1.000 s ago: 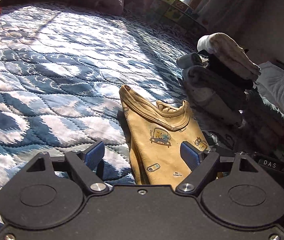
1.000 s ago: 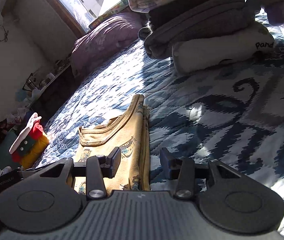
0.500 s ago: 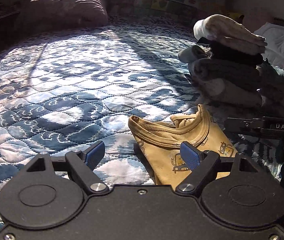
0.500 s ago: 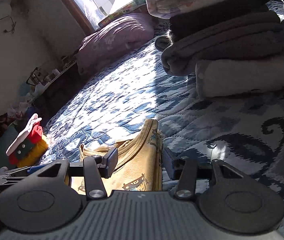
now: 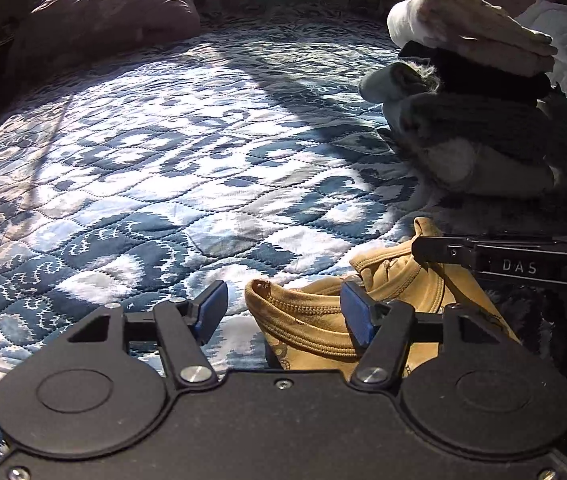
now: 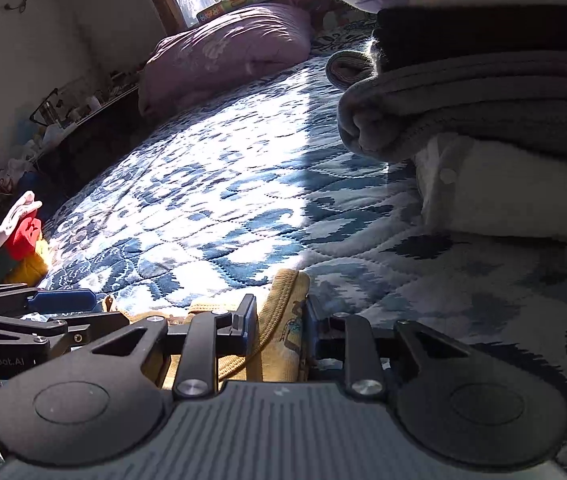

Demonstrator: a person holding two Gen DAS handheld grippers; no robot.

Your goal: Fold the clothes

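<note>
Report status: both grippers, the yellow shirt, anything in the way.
Left gripper open, astride the yellow shirt collar. Right gripper open, jaws straddling the shirt's edge, not clamped. Shirt on the quilt. Folded stack close ahead of right gripper.

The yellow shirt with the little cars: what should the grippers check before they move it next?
1. Right gripper around the yellow shirt's edge: ok, fabric sits between its fingers, jaws not closed yet.
2. Left gripper around its corner: ok, collar corner lies between open jaws.
3. Both holding firmly: not ok, neither is clamped.
4. Quilt ahead free for laying it: ok.
5. Folded pile steady: ok, stacked beside the shirt, apart from it.
6. Shirt's lower half flat: cannot tell, hidden under grippers.
</note>
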